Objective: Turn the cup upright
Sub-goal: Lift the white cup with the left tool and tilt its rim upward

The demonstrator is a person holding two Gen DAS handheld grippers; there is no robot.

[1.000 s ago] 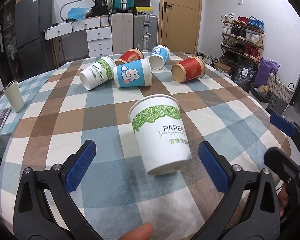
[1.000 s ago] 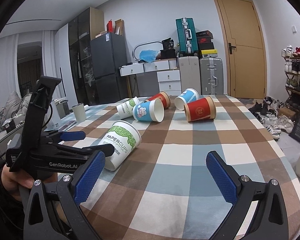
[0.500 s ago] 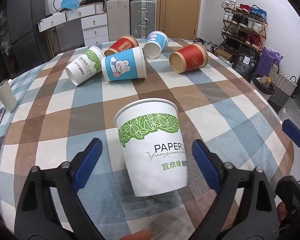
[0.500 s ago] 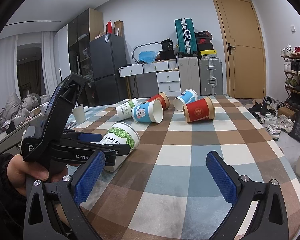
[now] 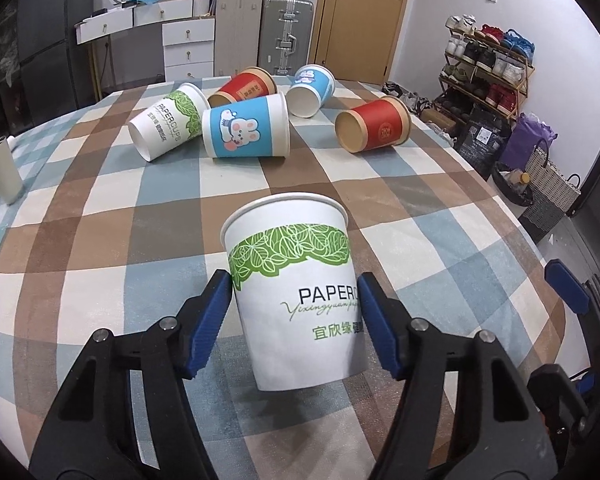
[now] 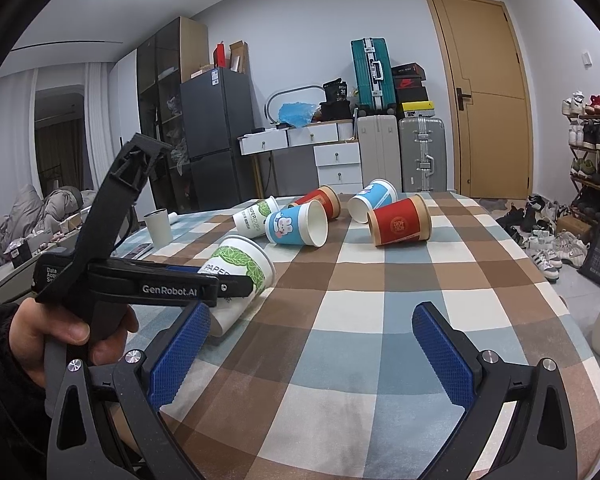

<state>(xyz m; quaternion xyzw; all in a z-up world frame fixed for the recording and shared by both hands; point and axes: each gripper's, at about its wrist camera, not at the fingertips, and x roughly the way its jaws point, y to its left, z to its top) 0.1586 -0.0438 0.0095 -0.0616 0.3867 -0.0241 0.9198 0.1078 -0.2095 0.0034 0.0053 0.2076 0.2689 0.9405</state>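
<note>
A white paper cup with a green leaf band [image 5: 296, 296] lies on its side on the checked tablecloth [image 5: 100, 240], mouth pointing away from me. My left gripper [image 5: 296, 304] is shut on it, blue pads pressing both sides of its body. The same cup [image 6: 240, 276] shows in the right wrist view, partly hidden behind the left gripper's black body [image 6: 140, 284]. My right gripper [image 6: 312, 352] is open and empty over the cloth, to the right of the cup.
Several other cups lie tipped at the far side: a white leaf cup [image 5: 164, 126], a blue rabbit cup [image 5: 246, 132], a red cup [image 5: 374, 130], another red [image 5: 244, 86] and another blue [image 5: 312, 88]. A pale tumbler [image 5: 2, 172] stands at the left edge.
My left gripper moved forward around the leaf cup and closed its pads on the cup's sides. The right gripper stayed where it was, open.
</note>
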